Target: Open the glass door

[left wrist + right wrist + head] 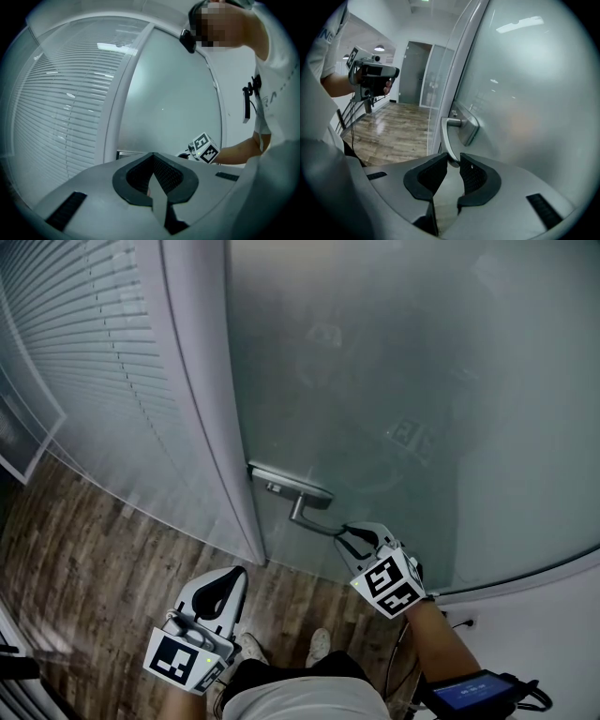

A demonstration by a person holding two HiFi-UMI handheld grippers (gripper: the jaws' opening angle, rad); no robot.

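Two grippers are showing. The left gripper (232, 576) is hovering well below and left of the handle (300, 512), fingers clenched on nothing. The right gripper (345, 533) is grasping the handle's free end. Behind the handle, the glass door (422, 381) is standing shut against its frame (211, 409); blinds (94, 362) are hanging farther left.

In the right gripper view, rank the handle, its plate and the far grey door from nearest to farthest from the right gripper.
1. handle: its tip sits between the right gripper jaws.
2. plate: just behind, on the glass.
3. grey door: far left, across the floor.
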